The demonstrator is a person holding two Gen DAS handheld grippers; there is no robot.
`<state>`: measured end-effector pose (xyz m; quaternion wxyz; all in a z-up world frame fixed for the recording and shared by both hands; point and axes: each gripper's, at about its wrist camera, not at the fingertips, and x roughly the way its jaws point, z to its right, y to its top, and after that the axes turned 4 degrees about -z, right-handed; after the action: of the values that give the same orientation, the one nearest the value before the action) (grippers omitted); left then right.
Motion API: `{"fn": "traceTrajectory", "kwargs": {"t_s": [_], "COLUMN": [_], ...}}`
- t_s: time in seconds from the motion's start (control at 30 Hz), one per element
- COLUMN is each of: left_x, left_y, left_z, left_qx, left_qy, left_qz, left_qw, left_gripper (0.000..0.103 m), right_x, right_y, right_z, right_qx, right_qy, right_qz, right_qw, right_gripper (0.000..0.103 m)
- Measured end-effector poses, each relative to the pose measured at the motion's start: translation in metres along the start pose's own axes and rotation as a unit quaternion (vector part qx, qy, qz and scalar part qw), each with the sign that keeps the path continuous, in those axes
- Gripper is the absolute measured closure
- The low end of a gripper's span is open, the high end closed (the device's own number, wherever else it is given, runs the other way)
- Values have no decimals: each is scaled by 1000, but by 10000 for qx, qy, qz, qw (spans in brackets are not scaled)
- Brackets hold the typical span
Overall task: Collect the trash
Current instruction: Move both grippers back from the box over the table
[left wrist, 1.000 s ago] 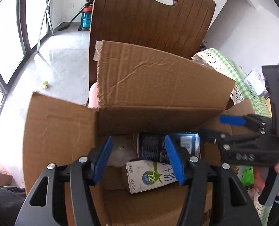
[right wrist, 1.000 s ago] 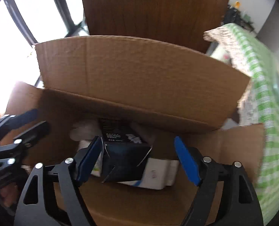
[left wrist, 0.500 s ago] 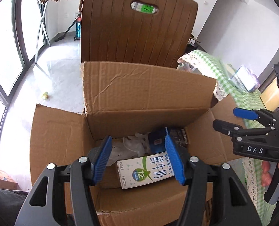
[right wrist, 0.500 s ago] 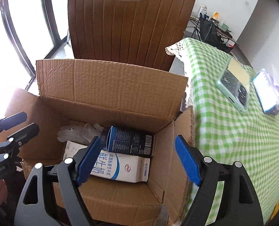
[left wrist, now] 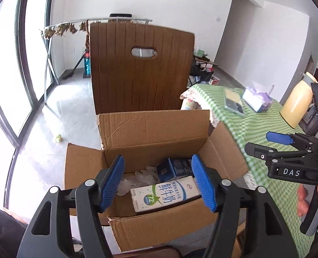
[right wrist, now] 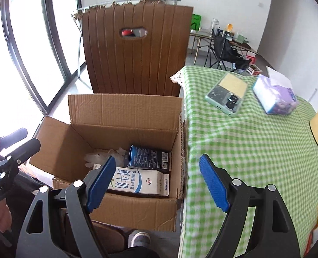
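Lifting both hands clear: left gripper (left wrist: 159, 182) empty, jaws just widened; right gripper (right wrist: 157, 181) wide, empty. Milk carton (right wrist: 140, 182) and dark carton (right wrist: 149, 158) now lie in the cardboard box (right wrist: 124, 111), against its table-side wall. Tabletop items beyond look non-trash, collection likely finished.

Home, living/dining area. Worktop under a green gingham cloth (right wrist: 245, 150) carrying a phone (right wrist: 227, 94) and tissue pack (right wrist: 275, 96), brown dining chair (left wrist: 141, 68), tall windows (left wrist: 6, 64), tiled floor (left wrist: 72, 107). Clothes rack (left wrist: 51, 49) and folding camp chair (right wrist: 225, 49) further back against white walls.
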<state>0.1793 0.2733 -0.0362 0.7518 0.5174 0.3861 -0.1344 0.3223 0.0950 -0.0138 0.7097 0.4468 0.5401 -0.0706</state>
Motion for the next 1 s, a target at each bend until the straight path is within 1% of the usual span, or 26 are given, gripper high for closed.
{"fn": "traceTrajectory", "kwargs": {"t_s": [0.1, 0.13, 0.17, 0.27, 0.4, 0.47, 0.57, 0.6, 0.67, 0.7, 0.77, 0.8, 0.87, 0.93, 1.0], "left_x": [-19, -27, -34, -53, -70, -76, -76, -75, -70, -67, -63, -61, -59, -60, -60], "left_y": [-2, -3, -4, -5, -5, -6, -10, -12, -19, -23, -33, -38, -52, -65, -76], "left_z": [15, 20, 26, 42, 75, 99, 141, 154, 189, 207, 245, 261, 296, 325, 349], "left_qx": [85, 135, 184, 316, 543, 714, 953, 1019, 1205, 1307, 1568, 1688, 1991, 2261, 2433], "left_qy": [130, 155, 162, 140, -43, -183, -465, -565, -814, -947, -1237, -1337, -1570, -1792, -1956], "left_qz": [211, 304, 402, 621, 788, 884, 917, 906, 809, 745, 619, 581, 517, 470, 446], "left_qw": [9997, 9993, 9989, 9975, 9954, 9934, 9901, 9890, 9861, 9841, 9779, 9748, 9659, 9563, 9490], "left_gripper": [37, 34, 30, 26, 23, 19, 17, 17, 17, 16, 16, 16, 16, 16, 16], "right_x": [-20, -28, -35, -57, -88, -105, -131, -141, -158, -168, -185, -196, -215, -237, -253], "right_y": [-10, -14, -18, -30, -52, -68, -99, -112, -138, -152, -181, -200, -233, -272, -306], "right_z": [8, 11, 14, 28, 55, 76, 114, 129, 155, 169, 194, 210, 233, 258, 278], "right_qx": [153, 216, 268, 486, 823, 1076, 1523, 1684, 1950, 2086, 2327, 2514, 2794, 3143, 3459], "right_qy": [-13, -32, -46, -59, -214, -357, -687, -835, -1149, -1349, -1652, -1855, -2124, -2471, -2726], "right_qz": [191, 272, 348, 593, 958, 1162, 1370, 1411, 1445, 1467, 1461, 1448, 1457, 1427, 1375], "right_qw": [9997, 9994, 9990, 9970, 9918, 9867, 9764, 9720, 9633, 9575, 9472, 9388, 9250, 9054, 8872], "right_gripper": [26, 26, 26, 26, 26, 26, 26, 26, 21, 21, 21, 21, 21, 21, 21]}}
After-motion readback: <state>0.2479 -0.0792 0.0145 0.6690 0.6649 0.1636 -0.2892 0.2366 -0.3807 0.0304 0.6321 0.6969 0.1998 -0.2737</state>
